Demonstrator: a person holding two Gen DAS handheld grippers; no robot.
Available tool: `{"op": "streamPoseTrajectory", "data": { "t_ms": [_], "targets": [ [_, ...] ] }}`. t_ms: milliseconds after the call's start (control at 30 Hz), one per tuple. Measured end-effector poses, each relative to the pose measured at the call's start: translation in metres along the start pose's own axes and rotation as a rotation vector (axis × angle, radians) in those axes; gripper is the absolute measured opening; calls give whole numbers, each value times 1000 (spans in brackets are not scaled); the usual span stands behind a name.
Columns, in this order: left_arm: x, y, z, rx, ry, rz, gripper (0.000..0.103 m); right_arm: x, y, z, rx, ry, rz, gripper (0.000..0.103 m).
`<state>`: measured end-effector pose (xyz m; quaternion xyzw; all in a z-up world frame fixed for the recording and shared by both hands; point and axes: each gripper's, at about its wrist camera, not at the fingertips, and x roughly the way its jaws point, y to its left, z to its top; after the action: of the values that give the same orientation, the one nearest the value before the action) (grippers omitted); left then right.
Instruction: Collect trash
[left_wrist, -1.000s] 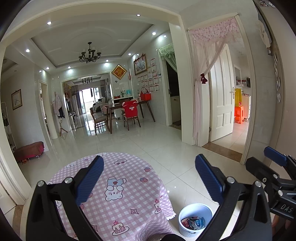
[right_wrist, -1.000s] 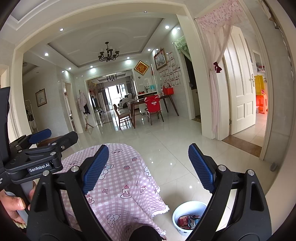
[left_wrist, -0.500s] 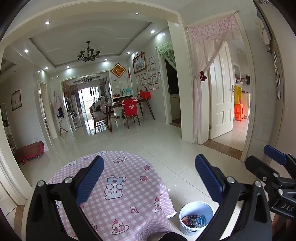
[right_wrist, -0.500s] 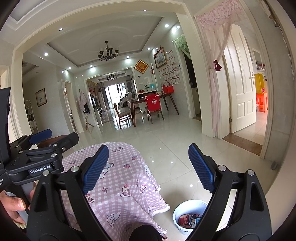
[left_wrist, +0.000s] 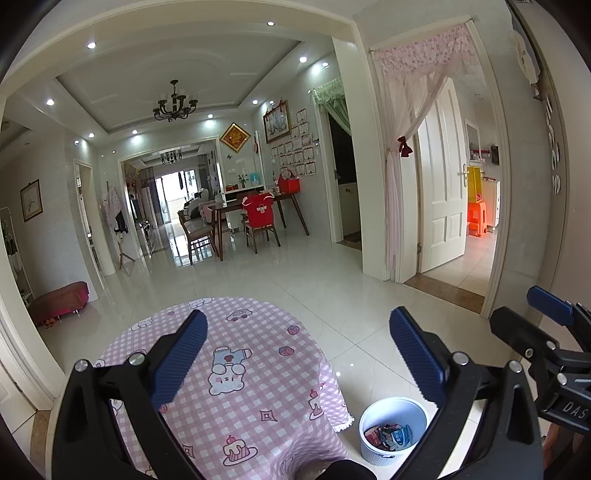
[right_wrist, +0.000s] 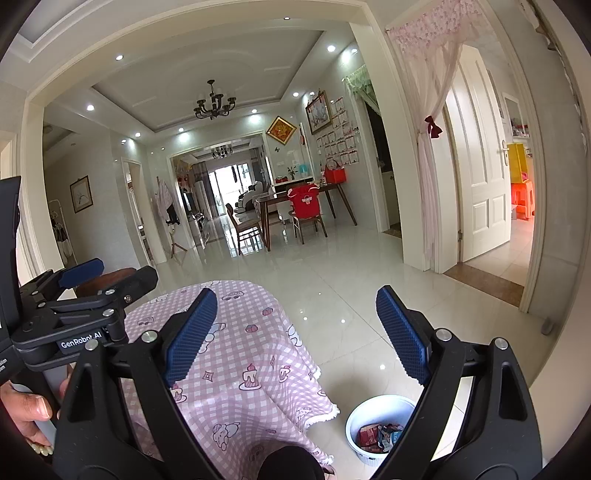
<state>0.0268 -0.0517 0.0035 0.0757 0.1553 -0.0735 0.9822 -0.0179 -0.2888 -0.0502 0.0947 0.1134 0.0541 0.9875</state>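
On the tiled floor at lower right the trash bin (left_wrist: 393, 424) sits beside the cloth-draped worktop (left_wrist: 236, 369); both claws, left claw (left_wrist: 295, 354) and right claw (right_wrist: 295, 332), gape wide and empty, so a careless reach could tip it.

Glossy tiled floor (left_wrist: 332, 295); soft checked cloth (left_wrist: 251, 369) over the table; ribbed plastic bin (left_wrist: 391, 417) holding shiny crinkled wrappers (left_wrist: 388, 435).

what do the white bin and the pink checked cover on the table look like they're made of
White bin: probably plastic, going by its smooth, matte, thin, evenly moulded wall with ribbing near the base. Pink checked cover: woven fabric, matte, since it drapes in soft folds over the table edge and ends in a white fringed hem.
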Motion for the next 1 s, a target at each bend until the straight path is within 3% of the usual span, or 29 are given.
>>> {"op": "streamPoseTrajectory", "data": {
  "t_ms": [1000],
  "targets": [
    [6, 10, -13, 20, 20, -3, 97, 3, 5, -4, 6, 10, 1, 87]
  ]
}}
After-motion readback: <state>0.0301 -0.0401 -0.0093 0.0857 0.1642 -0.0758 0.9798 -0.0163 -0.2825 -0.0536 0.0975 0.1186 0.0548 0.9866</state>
